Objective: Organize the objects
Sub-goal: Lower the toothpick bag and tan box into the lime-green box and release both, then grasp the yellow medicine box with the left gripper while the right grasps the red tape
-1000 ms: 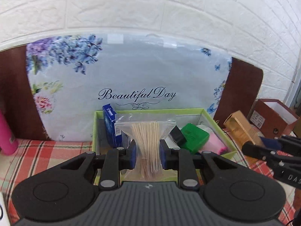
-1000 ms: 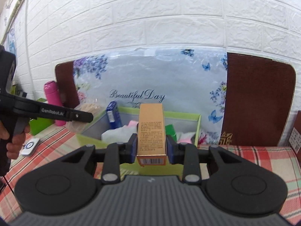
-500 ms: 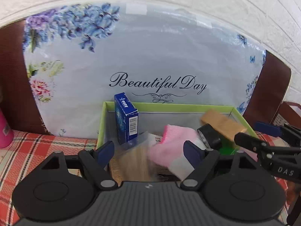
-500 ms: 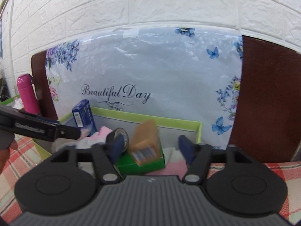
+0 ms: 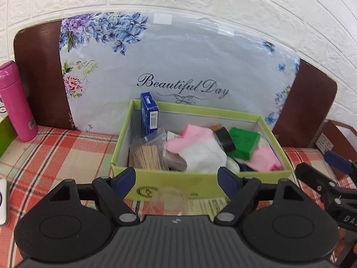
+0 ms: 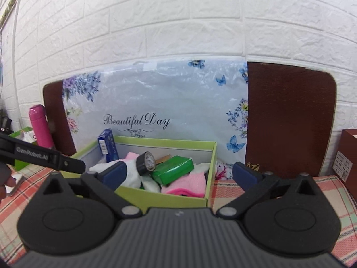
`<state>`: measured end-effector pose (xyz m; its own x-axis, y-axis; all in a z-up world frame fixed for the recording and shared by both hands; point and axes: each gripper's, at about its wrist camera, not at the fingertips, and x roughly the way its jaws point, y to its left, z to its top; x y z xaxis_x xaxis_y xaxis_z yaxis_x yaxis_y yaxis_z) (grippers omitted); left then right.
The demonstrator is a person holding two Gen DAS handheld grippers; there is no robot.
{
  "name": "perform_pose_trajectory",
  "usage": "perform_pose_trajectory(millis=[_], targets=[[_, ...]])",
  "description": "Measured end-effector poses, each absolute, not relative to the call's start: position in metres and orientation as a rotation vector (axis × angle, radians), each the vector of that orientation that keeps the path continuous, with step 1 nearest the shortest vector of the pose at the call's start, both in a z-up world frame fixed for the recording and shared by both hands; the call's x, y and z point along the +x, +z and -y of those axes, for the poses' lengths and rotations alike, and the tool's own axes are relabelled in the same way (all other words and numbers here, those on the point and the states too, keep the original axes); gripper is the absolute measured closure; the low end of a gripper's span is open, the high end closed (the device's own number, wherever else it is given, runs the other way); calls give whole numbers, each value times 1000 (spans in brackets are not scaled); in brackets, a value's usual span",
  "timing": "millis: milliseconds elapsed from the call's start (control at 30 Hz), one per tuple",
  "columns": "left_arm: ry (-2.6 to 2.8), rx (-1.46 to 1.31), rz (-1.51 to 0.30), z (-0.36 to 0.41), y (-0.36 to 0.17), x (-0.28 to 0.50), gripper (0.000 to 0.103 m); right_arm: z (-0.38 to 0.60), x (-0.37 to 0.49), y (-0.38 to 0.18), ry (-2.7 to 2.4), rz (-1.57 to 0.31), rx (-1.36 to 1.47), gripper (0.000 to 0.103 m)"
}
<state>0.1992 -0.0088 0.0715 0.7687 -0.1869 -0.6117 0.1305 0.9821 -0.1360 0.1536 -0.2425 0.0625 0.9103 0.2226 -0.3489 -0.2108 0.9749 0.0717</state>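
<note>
A light green box (image 5: 200, 183) (image 6: 156, 195) stands on the checked tablecloth. In it lie a clear bag of toothpicks (image 5: 148, 154), an upright blue box (image 5: 149, 116) (image 6: 108, 144), pink and white socks (image 5: 196, 147) (image 6: 185, 182), a black tape roll (image 5: 225, 139) (image 6: 146, 163), a green packet (image 5: 243, 143) (image 6: 173, 172) and the tan carton, mostly hidden (image 6: 164, 158). My left gripper (image 5: 177, 179) is open and empty just in front of the box. My right gripper (image 6: 179, 175) is open and empty at the box's near right corner.
A floral "Beautiful Day" mat (image 5: 178, 76) and brown board (image 6: 287, 120) lean on the brick wall behind. A pink bottle (image 5: 16, 102) (image 6: 42, 127) stands left. A brown box (image 5: 334, 138) (image 6: 348, 156) stands right. A white device (image 5: 3, 201) lies at the left edge.
My left gripper opened and let the toothpick bag drop into the box; my right gripper opened and let the tan carton drop in. Both grippers pulled back from the box.
</note>
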Motion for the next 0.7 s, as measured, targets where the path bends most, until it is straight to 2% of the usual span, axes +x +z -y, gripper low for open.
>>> perform_pose_trajectory(millis=[367,700], targets=[[-175,-94,-714,23,59,133,19,257,79,64,211,-379,80,0],[-173,-109,-735,25,51,108,19,264,50,56,206,-407,115,0]])
